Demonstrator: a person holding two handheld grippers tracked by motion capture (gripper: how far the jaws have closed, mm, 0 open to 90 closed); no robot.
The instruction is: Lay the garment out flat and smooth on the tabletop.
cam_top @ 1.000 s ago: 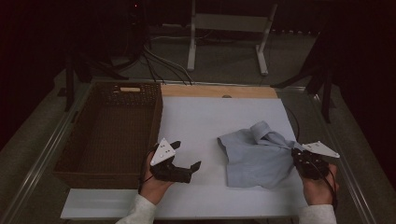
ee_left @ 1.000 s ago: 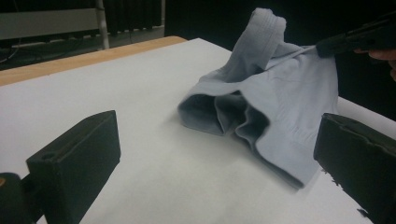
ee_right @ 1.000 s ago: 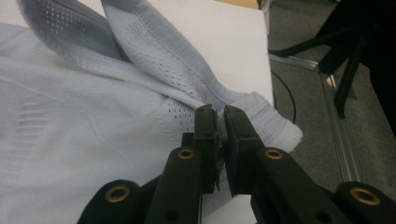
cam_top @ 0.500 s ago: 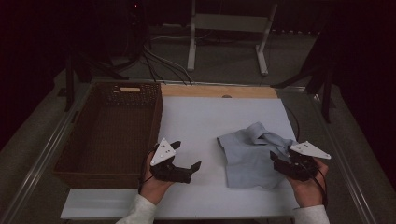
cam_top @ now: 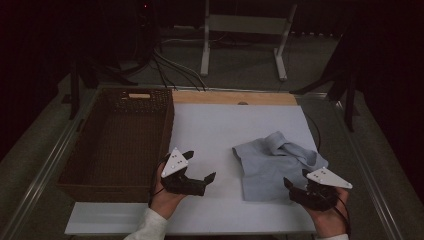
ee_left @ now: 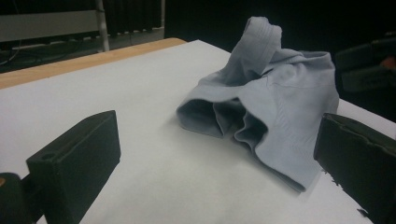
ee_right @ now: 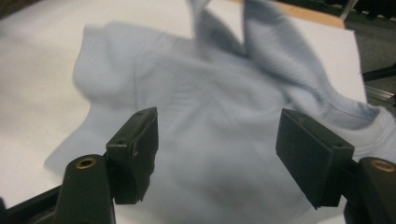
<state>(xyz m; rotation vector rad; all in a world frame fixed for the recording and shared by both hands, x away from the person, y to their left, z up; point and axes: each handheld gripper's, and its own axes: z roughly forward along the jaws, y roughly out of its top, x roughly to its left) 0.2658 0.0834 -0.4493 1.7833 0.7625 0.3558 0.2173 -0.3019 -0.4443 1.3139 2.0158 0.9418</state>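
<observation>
At the near edge of the white table (cam_top: 220, 125), the right gripper (cam_top: 300, 186) sits at the near right corner of the crumpled light-blue garment (cam_top: 275, 165), jaws spread wide with nothing between them. The left gripper (cam_top: 199, 170), also wide and holding nothing, rests left of the cloth, beside the wicker basket (cam_top: 117, 145). Farther back runs a wooden strip (cam_top: 235, 98).

No readable text, label or number anywhere.
</observation>
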